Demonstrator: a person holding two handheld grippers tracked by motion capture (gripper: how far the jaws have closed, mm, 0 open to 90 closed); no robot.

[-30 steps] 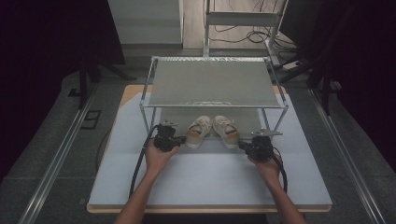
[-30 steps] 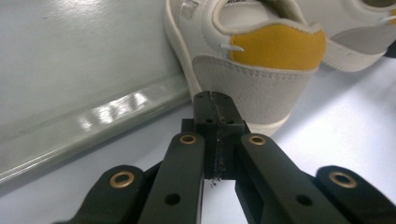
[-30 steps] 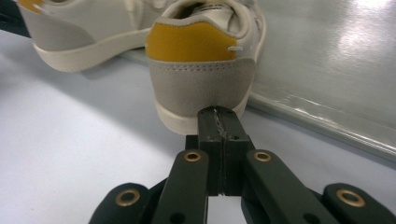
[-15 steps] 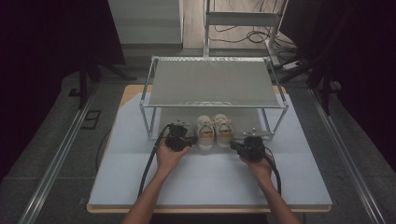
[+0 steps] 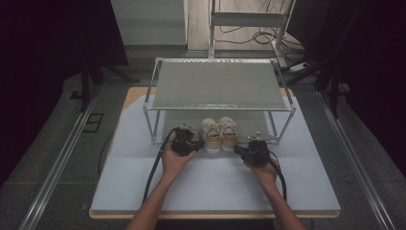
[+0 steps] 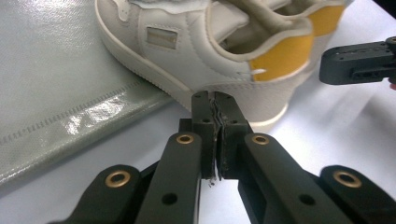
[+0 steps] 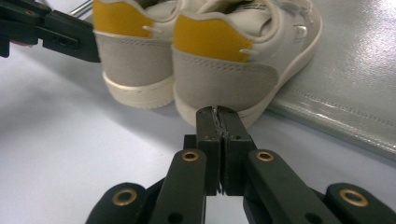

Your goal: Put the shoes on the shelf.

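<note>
On the table (image 5: 143,191), the shoes (image 5: 219,134) now sit tighter together under the rack's (image 5: 218,84) near edge. Both tools have closed in: left tool (image 5: 198,143) and right tool (image 5: 238,150), jaws pressed together, empty, flank the heels, likely pushing.

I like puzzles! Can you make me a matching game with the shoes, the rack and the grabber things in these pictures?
Things:
1. Shoe heel patches
2. Rack
3. Left gripper
4. Table

Descriptions:
A. shut, tip close to a shoe's heel
B. yellow
C. pale blue top
D. metal frame standing over the shoes

Pairs: 1-B, 2-D, 3-A, 4-C
</note>
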